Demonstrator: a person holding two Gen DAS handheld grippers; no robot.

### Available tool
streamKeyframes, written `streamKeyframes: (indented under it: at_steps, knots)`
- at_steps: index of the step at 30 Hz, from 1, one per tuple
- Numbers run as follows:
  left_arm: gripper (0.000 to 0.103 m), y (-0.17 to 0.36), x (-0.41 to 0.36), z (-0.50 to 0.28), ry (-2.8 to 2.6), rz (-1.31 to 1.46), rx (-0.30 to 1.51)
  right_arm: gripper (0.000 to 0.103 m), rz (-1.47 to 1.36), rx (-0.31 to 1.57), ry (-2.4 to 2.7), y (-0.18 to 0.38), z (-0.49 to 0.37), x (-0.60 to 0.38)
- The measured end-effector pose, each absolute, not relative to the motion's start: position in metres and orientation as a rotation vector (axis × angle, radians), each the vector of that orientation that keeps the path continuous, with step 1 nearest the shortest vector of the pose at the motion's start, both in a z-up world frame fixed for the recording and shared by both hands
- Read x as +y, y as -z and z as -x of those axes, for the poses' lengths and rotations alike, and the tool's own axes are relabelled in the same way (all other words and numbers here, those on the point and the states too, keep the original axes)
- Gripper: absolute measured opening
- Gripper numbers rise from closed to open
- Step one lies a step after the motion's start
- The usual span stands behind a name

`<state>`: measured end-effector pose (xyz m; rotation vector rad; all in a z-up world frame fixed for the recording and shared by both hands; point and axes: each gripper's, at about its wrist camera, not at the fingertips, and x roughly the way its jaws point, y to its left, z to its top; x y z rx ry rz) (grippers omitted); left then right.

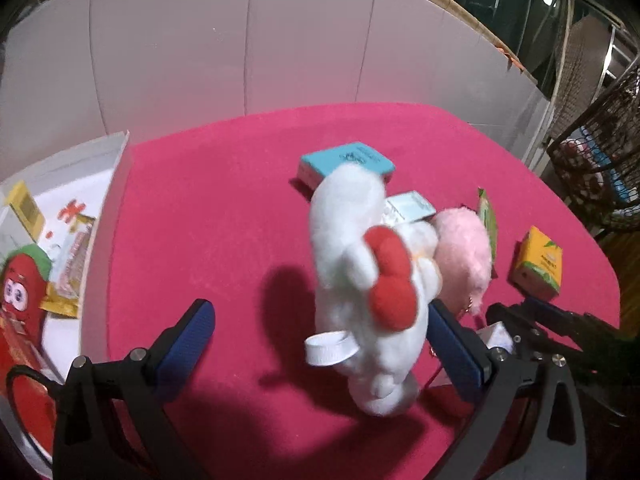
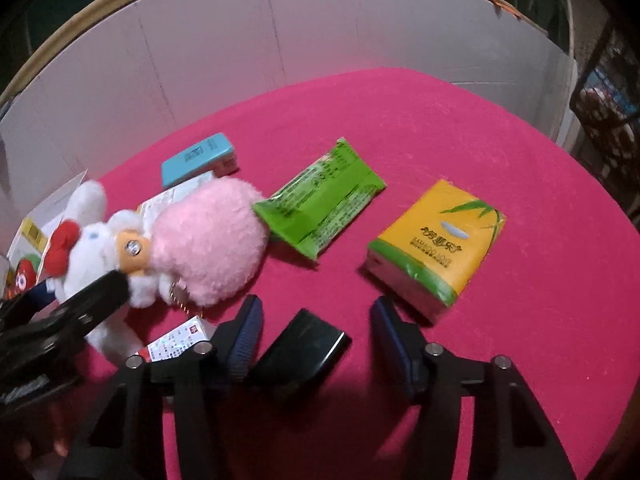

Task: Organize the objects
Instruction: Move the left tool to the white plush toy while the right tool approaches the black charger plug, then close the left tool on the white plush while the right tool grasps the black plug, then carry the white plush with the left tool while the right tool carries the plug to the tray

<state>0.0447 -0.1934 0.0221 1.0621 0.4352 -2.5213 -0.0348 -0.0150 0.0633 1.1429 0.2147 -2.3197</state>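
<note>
A white plush with a red bow lies on the pink tablecloth between the fingers of my left gripper. It leans against the right finger while the left finger stands well apart, so the jaws are open. In the right wrist view a flat black object lies between the fingers of my right gripper. It sits beside the left pad with a gap to the right pad, so this gripper is open too. A pink plush rests against the white plush.
A green packet, a yellow tissue pack, a blue box and a small printed box lie on the cloth. A white tray at the left holds a red plush and packets. A wire basket stands right.
</note>
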Motion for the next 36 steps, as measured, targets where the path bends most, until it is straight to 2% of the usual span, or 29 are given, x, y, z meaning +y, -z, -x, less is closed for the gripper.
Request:
streamKeyframes:
  at_steps: [2, 3, 4, 6, 7, 8, 20, 29, 36]
  knots:
    - [0.090, -0.022, -0.192, -0.049, 2.542, -1.041, 0.435, 0.054, -1.143, 0.227, 2.308, -0.063, 0.031, -0.008]
    - [0.081, -0.023, -0.192, -0.050, 2.549, -1.032, 0.437, 0.052, -1.136, 0.238, 2.303, -0.063, 0.029, -0.004]
    - [0.065, -0.026, -0.191, -0.052, 2.560, -1.020, 0.437, 0.050, -1.128, 0.246, 2.297, -0.064, 0.026, 0.002]
    - [0.044, -0.030, -0.188, -0.055, 2.585, -0.993, 0.420, 0.042, -1.112, 0.245, 2.283, -0.064, 0.020, 0.013]
    - [0.043, -0.032, -0.188, -0.057, 2.588, -0.987, 0.412, 0.035, -1.110, 0.238, 2.281, -0.064, 0.017, 0.018]
    - [0.043, -0.032, -0.187, -0.058, 2.596, -0.987, 0.414, 0.033, -1.111, 0.227, 2.277, -0.064, 0.015, 0.024]
    - [0.041, -0.047, -0.172, -0.087, 2.650, -0.919, 0.432, 0.033, -1.130, 0.065, 2.226, -0.068, 0.010, 0.053]
    - [0.041, -0.081, -0.145, -0.116, 2.705, -0.782, 0.326, 0.033, -1.015, -0.021, 2.197, -0.104, -0.009, 0.055]
    - [0.041, -0.108, -0.136, -0.143, 2.722, -0.675, 0.275, 0.033, -0.828, 0.012, 2.251, -0.137, -0.032, 0.039]
